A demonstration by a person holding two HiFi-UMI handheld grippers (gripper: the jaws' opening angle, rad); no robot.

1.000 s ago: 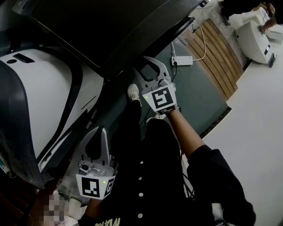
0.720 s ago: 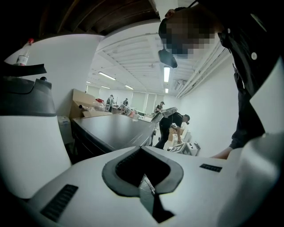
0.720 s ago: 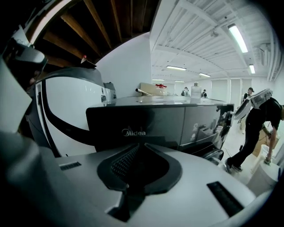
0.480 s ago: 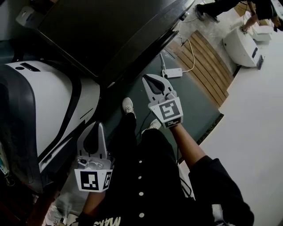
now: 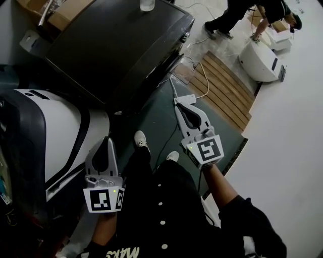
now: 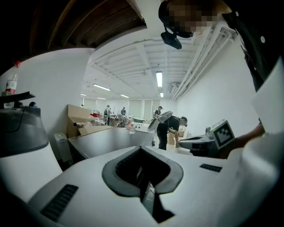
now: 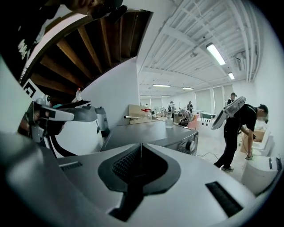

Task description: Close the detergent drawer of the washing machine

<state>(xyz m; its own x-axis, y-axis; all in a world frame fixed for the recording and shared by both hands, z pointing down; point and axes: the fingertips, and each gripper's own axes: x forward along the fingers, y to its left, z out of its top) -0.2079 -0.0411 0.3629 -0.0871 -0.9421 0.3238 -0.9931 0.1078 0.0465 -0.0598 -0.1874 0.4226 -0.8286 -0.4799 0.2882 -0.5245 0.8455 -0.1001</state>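
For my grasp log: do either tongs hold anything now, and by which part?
Nothing is held: the left tongs and the right tongs are both shut and empty.

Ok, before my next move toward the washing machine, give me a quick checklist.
1. Right gripper jaws together, nothing between them: ok.
2. Left gripper jaws together, nothing between them: ok.
3. Washing machine in view ahead of both grippers: ok.
4. Detergent drawer located, and whether it is open or closed: cannot tell, no view shows it clearly.
5. Clear cup on the machine's top stands apart from both grippers: ok.
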